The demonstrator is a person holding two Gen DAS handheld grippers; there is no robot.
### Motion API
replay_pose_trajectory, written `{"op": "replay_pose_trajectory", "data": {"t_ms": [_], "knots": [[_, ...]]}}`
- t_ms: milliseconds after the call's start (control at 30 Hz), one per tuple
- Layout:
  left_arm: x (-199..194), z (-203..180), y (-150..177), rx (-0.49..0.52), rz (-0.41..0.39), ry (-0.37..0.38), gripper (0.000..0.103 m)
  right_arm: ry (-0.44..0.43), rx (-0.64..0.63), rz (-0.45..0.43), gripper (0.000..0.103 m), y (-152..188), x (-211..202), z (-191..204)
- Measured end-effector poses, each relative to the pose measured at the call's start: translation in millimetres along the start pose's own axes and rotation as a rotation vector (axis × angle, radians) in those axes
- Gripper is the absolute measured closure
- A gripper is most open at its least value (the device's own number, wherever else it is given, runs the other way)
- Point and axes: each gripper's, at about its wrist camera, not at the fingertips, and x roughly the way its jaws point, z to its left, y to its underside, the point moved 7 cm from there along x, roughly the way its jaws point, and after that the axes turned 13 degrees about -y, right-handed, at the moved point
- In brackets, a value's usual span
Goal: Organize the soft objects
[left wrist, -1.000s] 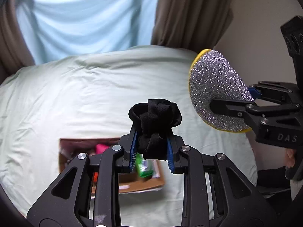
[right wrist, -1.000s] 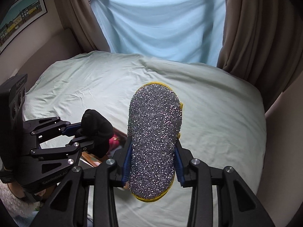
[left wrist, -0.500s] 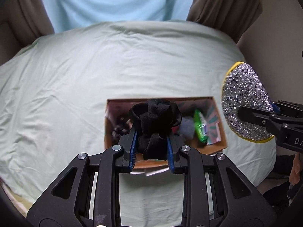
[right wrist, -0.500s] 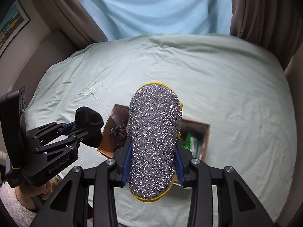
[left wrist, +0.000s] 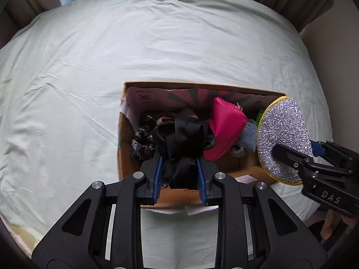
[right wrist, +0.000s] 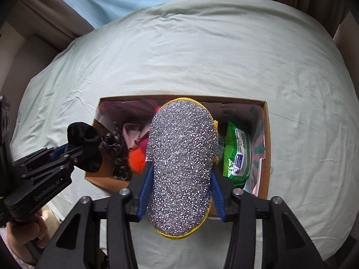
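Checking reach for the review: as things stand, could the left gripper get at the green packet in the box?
Probably not. The left gripper is shut on black fabric, and the sponge between the right gripper's pads hangs beside the green packet in the box.

The silver scouring pad (right wrist: pixel 181 168) is covering the middle of the cardboard box (right wrist: pixel 265 134), hiding most of the pink pouch (left wrist: pixel 224 130). The black fabric bundle (left wrist: pixel 181 143) is concealing the box contents behind it. The grey plush item (left wrist: pixel 245 139) is showing only partly. The green packet's (right wrist: pixel 237 154) print is staying illegible.
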Motion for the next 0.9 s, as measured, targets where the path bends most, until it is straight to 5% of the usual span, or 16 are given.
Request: {"op": "replay_pose_trajectory", "data": {"t_ms": [100,167,200,233,267,300,900], "knots": [[11,-6,-6,0.025,0.014,-0.006,0.080,0.023,0.008,-0.010,0.045,-1,8,-9],[16,-11,-10,0.032,0.024,0.003,0.076,0.051,-0.012,-0.024,0.026,-2,12,-13],[17,-13,-11,0.033,0.028,0.011,0.059,0.066,-0.030,-0.024,0.020,-2,14,-14],[19,-15,-13,0.035,0.031,0.014,0.022,0.079,-0.054,-0.017,0.007,-1,17,-15],[20,-16,-15,0.038,0.031,0.014,0.004,0.097,-0.078,-0.010,0.001,1,19,-17],[18,-18,-17,0.042,0.021,0.018,0.000,0.112,-0.094,-0.003,0.001,3,21,-19],[-14,-13,-20,0.110,-0.031,-0.006,0.000,0.161,-0.063,-0.019,0.001,18,-6,-24]]}}
